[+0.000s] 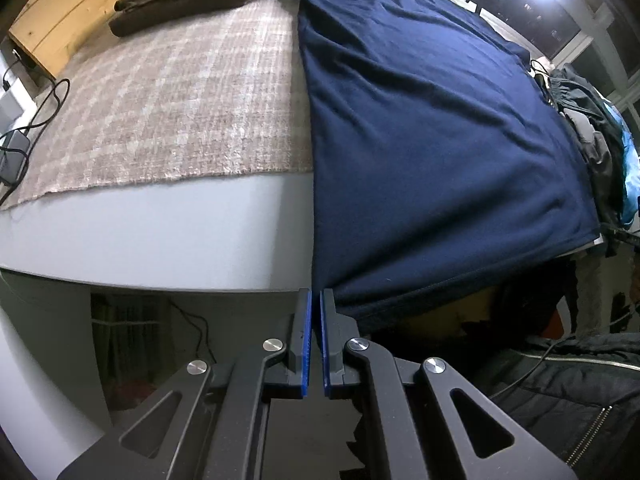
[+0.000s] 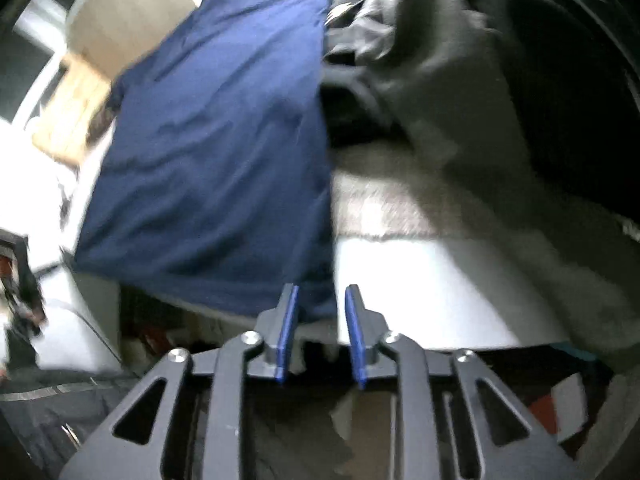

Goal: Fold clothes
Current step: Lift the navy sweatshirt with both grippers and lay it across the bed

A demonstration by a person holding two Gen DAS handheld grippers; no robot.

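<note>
A navy blue garment (image 1: 432, 128) lies spread flat on the table, its near hem hanging over the front edge. My left gripper (image 1: 316, 300) is shut at the hem's lower left corner; the cloth's edge runs down to the fingertips, but I cannot tell if it is pinched. In the blurred right wrist view the same garment (image 2: 216, 152) fills the left half. My right gripper (image 2: 322, 300) is open, with the garment's lower right corner hanging between its fingers.
A checked beige cloth (image 1: 172, 112) covers the white table (image 1: 160, 236). A folded brown garment (image 1: 180, 0) lies at the far left, a dark clothes pile (image 1: 592, 128) at the right. A grey garment (image 2: 460, 92) lies beside the navy one. A black jacket (image 1: 568, 392) is below the table edge.
</note>
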